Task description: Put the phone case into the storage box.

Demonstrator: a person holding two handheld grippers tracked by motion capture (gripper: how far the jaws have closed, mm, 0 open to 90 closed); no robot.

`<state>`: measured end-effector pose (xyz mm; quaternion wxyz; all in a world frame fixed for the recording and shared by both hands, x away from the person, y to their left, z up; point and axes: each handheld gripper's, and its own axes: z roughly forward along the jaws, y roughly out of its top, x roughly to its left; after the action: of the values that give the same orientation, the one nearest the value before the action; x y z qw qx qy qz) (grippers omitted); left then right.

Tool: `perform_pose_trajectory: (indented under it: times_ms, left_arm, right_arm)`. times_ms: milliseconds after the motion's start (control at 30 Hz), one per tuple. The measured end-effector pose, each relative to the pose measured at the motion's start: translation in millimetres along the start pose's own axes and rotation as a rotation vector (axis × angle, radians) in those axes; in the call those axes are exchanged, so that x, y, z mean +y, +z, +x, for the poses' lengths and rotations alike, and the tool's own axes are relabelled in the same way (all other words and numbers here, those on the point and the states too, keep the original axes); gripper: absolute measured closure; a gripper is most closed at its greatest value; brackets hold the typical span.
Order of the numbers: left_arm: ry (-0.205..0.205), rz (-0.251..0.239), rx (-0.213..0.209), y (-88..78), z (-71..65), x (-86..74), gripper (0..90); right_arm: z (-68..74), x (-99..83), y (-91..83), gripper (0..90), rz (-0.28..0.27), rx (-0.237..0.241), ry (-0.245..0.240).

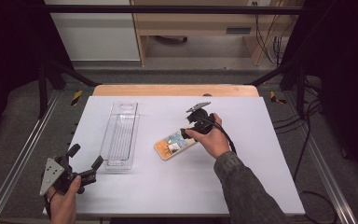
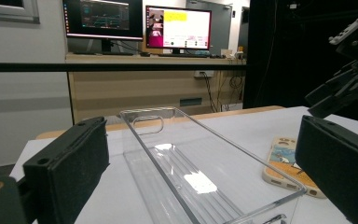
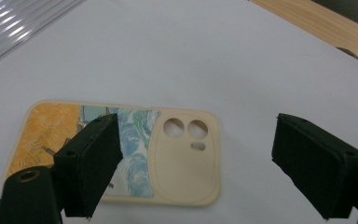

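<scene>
One phone case (image 1: 175,145) lies flat on the white table (image 1: 261,177), just to the right of the one clear plastic tray (image 1: 120,135), near it but not touching. The right gripper (image 1: 187,132) hangs over the case's far end, jaws spread wide with nothing between the pads; in the right gripper view the case (image 3: 168,158) sits below the gap, off toward the one jaw, with its camera cut-outs nearest the middle. The left gripper (image 1: 85,162) rests near the tray's near left corner, also released and empty, looking along the tray (image 2: 186,163) toward the case (image 2: 284,163). The likely work is to pick up the case and put it in the tray, and the grasp is where trouble may come. The case is thin, soft-edged and lies flush on a smooth top, so jaws coming down off-centre could land one pad on its back instead of beside its edge, and then pressing would pin it or push it sideways toward the tray wall. A grip on the rim alone may let it bend and slip out on the lift. The tray is light and open-topped, and a bump from the case or the gripper could slide it across the table. Counted: one case, one tray, two grippers.
</scene>
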<state>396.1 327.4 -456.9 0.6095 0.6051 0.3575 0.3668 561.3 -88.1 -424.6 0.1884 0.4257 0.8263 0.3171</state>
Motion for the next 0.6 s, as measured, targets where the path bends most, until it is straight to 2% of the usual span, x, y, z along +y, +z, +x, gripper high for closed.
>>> perform_pose_trajectory:
  times_ms: [100, 300, 433, 467, 600]
  left_arm:
    - [-0.01, -0.006, 0.006, -1.2, 2.0, 0.6, 2.4]
    - [-0.013, -0.006, 0.01, -2.3, 3.6, 0.7, 2.4]
    - [-0.012, -0.007, 0.007, -2.0, 2.5, 0.9, 2.5]
    - [-0.012, -0.007, 0.007, -2.0, 2.5, 0.9, 2.5]
    - [-0.016, -0.008, 0.005, -1.4, 2.2, 0.7, 2.5]
  right_arm:
    - [1.7, 3.6, 9.5, 17.9, 0.008, -0.009, 0.001]
    - [4.1, 8.5, 21.8, 25.1, -0.025, -0.008, 0.031]
    - [7.7, 10.3, 34.1, 36.7, -0.036, -0.004, 0.037]
    - [7.7, 10.3, 34.1, 36.7, -0.036, -0.004, 0.037]
    - [10.1, 9.0, 42.7, 51.0, -0.055, -0.005, 0.027]
